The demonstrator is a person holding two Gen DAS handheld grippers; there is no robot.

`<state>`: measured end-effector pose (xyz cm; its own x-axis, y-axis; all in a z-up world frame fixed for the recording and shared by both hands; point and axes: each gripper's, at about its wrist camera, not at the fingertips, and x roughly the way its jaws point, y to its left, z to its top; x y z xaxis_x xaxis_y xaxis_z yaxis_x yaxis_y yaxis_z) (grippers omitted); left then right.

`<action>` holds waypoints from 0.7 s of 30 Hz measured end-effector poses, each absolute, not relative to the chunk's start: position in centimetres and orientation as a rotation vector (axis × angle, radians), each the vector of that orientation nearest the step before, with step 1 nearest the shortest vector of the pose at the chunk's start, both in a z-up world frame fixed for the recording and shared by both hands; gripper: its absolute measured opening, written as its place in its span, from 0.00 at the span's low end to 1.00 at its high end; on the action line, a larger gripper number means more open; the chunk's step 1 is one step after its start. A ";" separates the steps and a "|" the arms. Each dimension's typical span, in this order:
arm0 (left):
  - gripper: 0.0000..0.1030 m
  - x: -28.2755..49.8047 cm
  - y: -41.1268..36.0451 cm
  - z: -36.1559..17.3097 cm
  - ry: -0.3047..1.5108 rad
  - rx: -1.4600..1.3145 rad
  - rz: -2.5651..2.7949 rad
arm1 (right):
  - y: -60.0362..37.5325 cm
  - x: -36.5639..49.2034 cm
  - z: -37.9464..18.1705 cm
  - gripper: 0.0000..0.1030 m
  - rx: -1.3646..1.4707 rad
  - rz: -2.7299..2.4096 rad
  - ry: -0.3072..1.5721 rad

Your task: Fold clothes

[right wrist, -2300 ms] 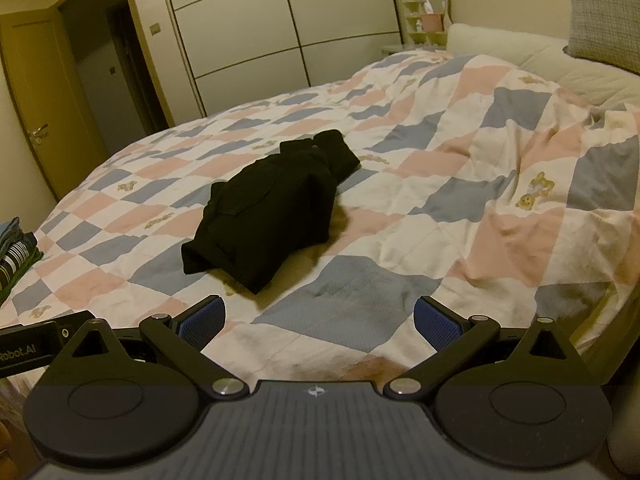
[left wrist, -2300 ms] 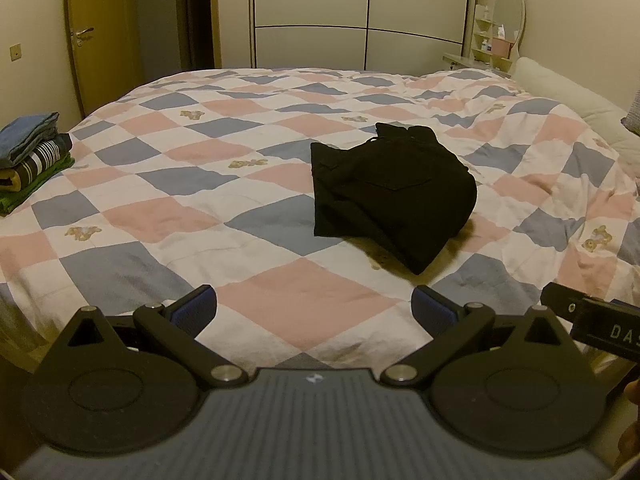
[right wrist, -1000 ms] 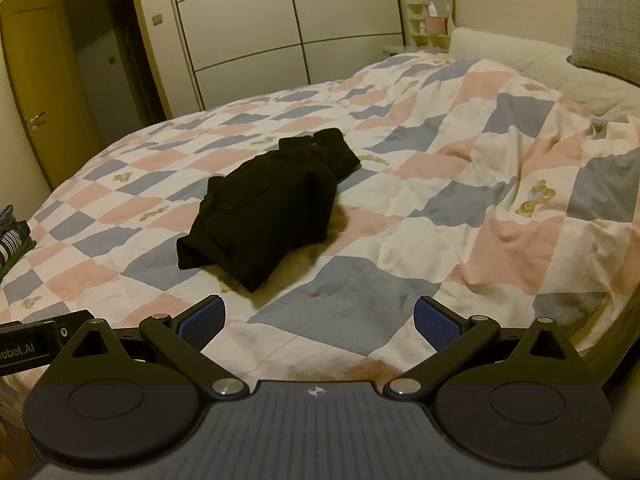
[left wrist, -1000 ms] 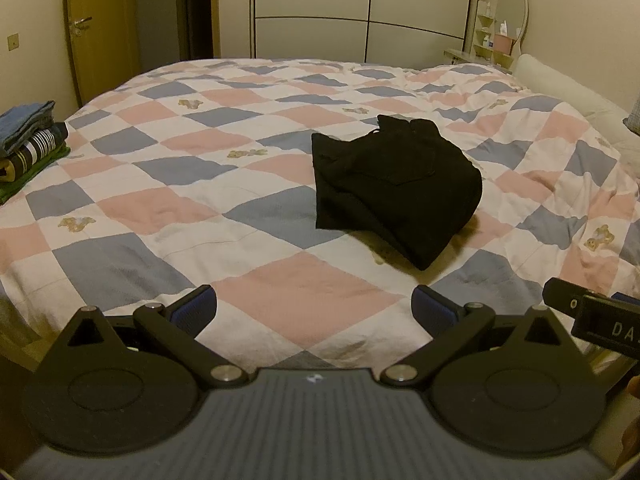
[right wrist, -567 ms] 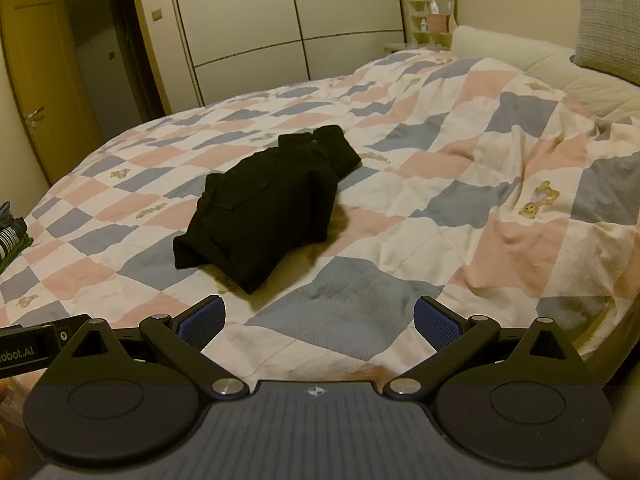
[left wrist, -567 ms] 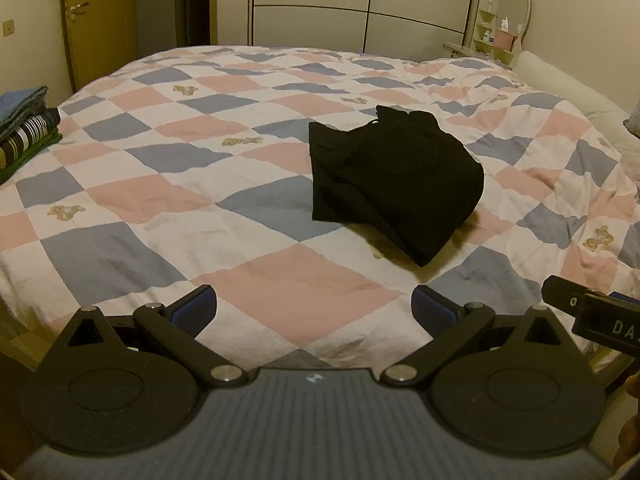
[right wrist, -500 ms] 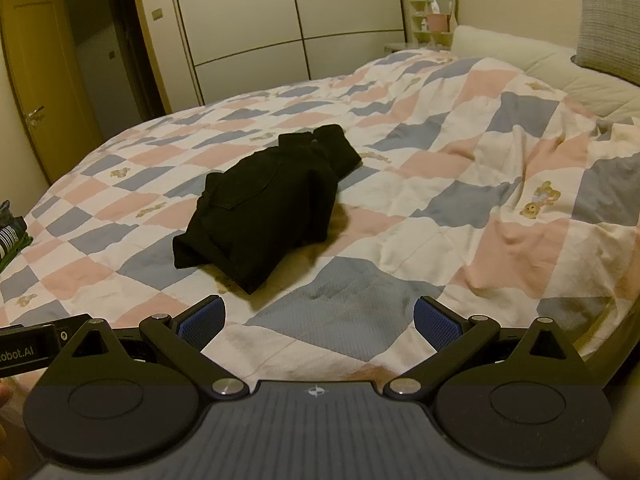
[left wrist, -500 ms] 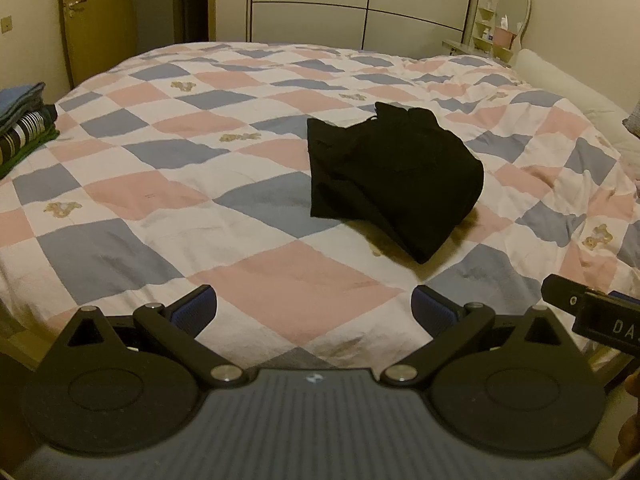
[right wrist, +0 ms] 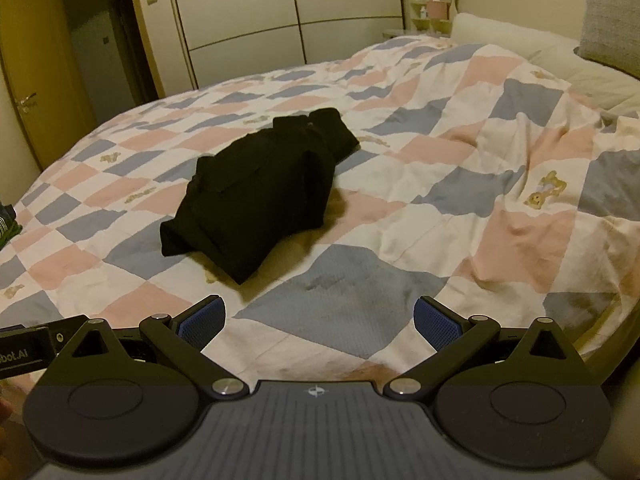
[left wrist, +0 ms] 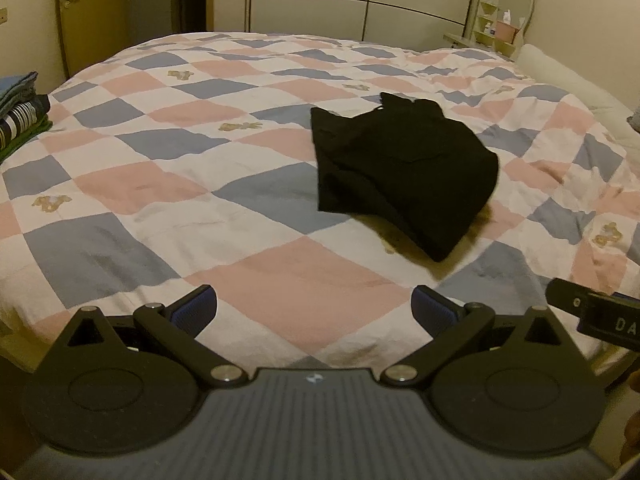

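Both views have crept nearer the black garment (left wrist: 404, 176) mid-bed (left wrist: 168, 184); left gripper (left wrist: 314, 310) and right gripper (right wrist: 318, 318) gape empty. Pinching quilt beneath would drag it.

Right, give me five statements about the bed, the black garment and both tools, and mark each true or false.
1. The black bundled garment lies on the pink, blue and white checked quilt. True.
2. The left tool is shut on the garment. False: it is open, short of the garment and touching nothing.
3. The right tool is open and empty. True.
4. A stack of folded clothes sits at the left edge of the left wrist view. True.
5. The garment is spread flat with its sleeves out. False: it is bunched into a compact heap.
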<state>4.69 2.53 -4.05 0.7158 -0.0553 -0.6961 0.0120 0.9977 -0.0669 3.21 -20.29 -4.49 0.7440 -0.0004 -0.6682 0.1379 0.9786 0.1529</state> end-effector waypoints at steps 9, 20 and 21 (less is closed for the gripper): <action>0.99 7.2 3.7 -5.4 0.772 -0.054 -0.016 | -19.9 5.8 -6.0 1.00 0.173 -0.091 0.763; 0.99 11.1 4.6 -7.3 0.814 -0.016 0.010 | -18.5 8.7 -7.7 1.00 0.118 -0.078 0.752; 0.99 11.4 4.7 -7.4 0.812 -0.010 0.011 | -18.3 9.0 -7.8 1.00 0.108 -0.073 0.742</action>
